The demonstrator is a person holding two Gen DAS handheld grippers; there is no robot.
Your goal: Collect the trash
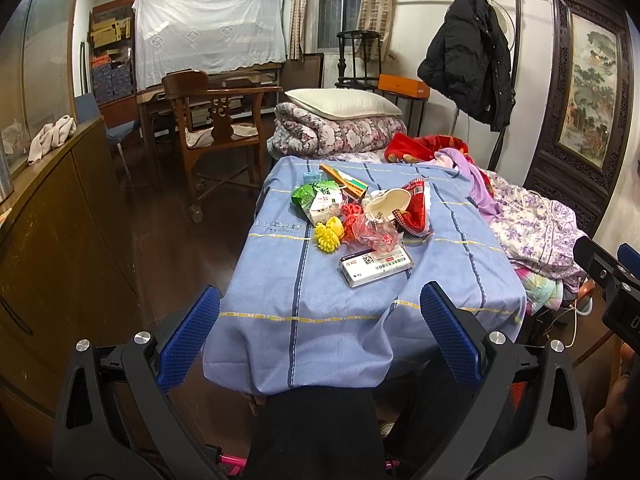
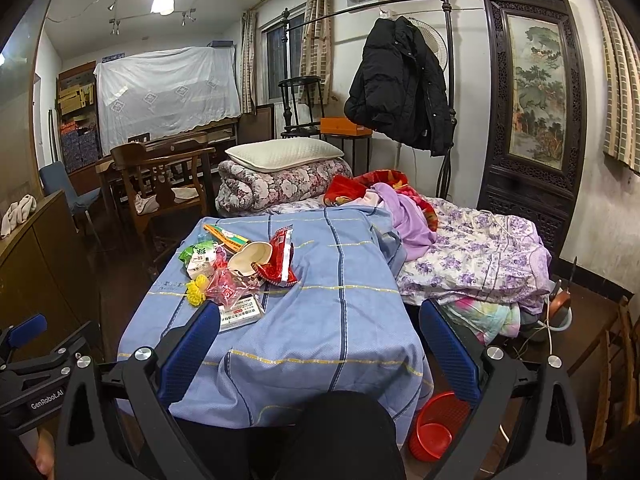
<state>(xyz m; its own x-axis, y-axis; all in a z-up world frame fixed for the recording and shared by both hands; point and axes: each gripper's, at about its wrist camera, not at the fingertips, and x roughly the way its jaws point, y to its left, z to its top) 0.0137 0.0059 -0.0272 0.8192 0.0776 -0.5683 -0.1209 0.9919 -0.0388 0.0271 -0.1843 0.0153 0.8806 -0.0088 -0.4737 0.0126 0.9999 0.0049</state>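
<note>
Both jaws are held wide, nothing gripped: left gripper point(image 1: 320, 332), right gripper point(image 2: 319, 344). Trash pile point(image 1: 360, 216) is heaped at 12 o'clock on the blue cloth point(image 1: 280, 320); red bin point(image 2: 436, 428) is kept at 5 o'clock, presumably for drop-off.

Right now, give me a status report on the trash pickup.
Left gripper and right gripper open, empty. Trash pile untouched on blue cloth. Red bin on floor. Path clear.

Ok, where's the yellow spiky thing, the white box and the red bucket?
Yellow spiky thing point(image 1: 329, 235): left wrist view, on its middle.
White box point(image 1: 375, 265): left wrist view, on its printed top face.
Red bucket point(image 2: 438, 424): right wrist view, on its inner wall.
</note>
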